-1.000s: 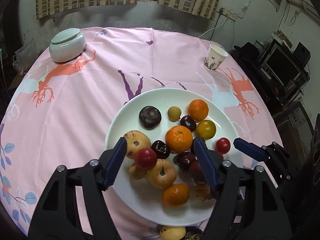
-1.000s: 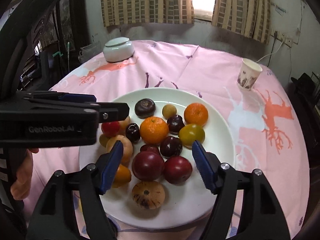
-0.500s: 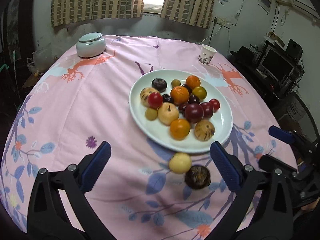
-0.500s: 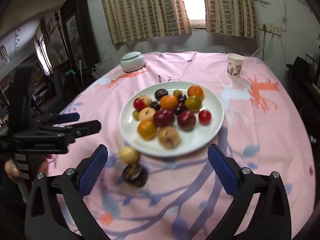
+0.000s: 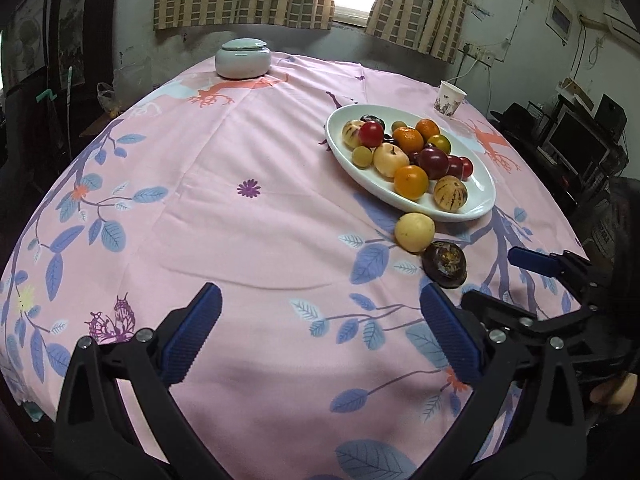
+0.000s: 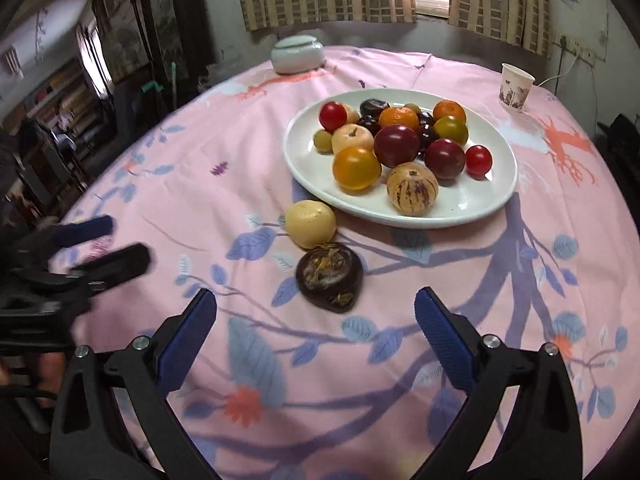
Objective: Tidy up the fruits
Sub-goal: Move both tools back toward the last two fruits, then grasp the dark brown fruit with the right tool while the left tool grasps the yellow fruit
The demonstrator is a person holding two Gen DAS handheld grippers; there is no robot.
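- The left hand-held gripper [image 5: 320,334] hangs over bare pink cloth on the surface [image 5: 248,240]. Its jaws have just been opening and now stand wide with nothing between them.
- The right hand-held gripper [image 6: 316,332] also stands wide and empty. Its jaws have just been closing a little.
- A white plate [image 6: 480,208] sits toward the far right of the surface, heaped with fruits: oranges, dark red plums, small red tomatoes, a striped melon [image 6: 412,194].
- Two fruits lie off the plate on the cloth: a yellow fruit [image 6: 311,224] just beside the rim, and a dark fruit [image 6: 330,277] touching it on the near side.
- The dark fruit lies just ahead of the right jaws.
- A lidded jar [image 5: 243,58] and a paper cup [image 5: 450,99] stand at the far edge.
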